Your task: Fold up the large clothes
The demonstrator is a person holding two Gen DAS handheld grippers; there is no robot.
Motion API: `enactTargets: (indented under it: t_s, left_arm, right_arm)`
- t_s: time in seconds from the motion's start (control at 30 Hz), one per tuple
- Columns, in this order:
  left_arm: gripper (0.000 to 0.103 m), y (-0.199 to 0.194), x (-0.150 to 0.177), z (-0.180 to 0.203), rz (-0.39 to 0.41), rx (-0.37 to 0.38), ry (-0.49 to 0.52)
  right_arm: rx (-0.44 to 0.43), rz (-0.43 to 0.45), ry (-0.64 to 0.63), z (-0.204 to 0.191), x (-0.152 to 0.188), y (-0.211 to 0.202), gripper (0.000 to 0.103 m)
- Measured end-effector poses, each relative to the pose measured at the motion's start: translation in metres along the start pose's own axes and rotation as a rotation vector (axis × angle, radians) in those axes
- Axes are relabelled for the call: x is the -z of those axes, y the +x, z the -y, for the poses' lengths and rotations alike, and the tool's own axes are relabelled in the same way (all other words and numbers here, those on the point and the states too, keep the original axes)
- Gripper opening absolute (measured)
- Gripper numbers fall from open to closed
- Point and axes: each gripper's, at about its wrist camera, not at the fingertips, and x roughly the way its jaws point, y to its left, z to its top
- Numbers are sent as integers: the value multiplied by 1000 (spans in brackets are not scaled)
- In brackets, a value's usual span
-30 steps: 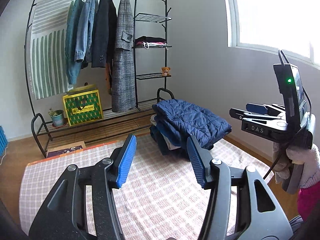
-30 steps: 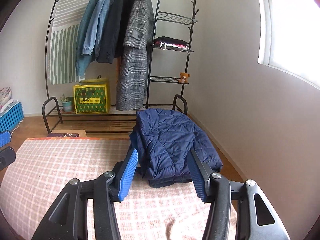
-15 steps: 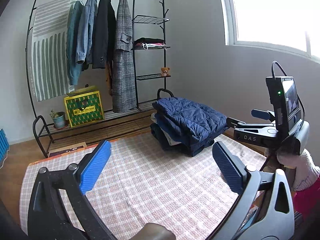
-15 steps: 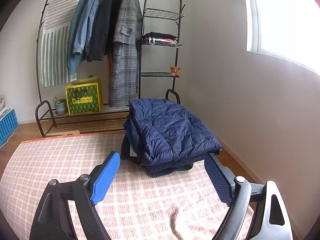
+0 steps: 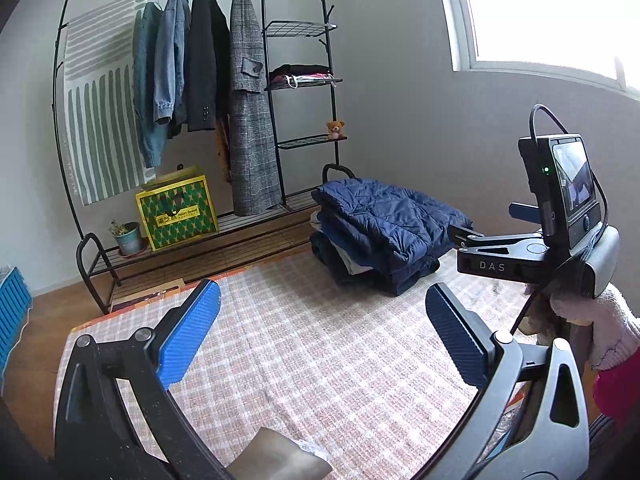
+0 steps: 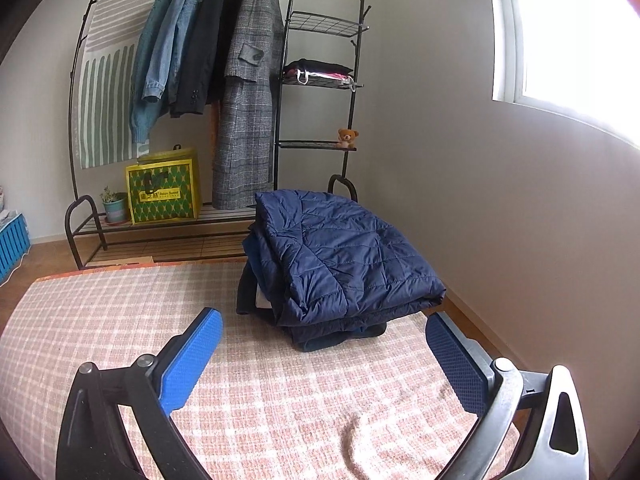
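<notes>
Evidently both tongs, left wide open and right opening, hold nothing over the pink checked rug; next garment wanted, leaving the folded navy quilted jacket stacked undisturbed.

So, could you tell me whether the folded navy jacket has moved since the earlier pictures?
No. The navy jacket still lies by the clothes rack foot; only the cameras shifted.

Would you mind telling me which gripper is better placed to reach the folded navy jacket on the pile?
Probably the right gripper: its jaws are opening, empty, with the navy jacket straight ahead and close. From the left gripper, the pile lies farther off, toward its right.
</notes>
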Motion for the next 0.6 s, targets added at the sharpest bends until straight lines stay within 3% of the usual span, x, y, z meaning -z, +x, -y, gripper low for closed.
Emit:
enactTargets:
  t_s: [0.6]
  left_arm:
    - [103,7,10,-8,-29,-20,-2]
  right_arm:
    - [0,-26,37,6,7,7,103]
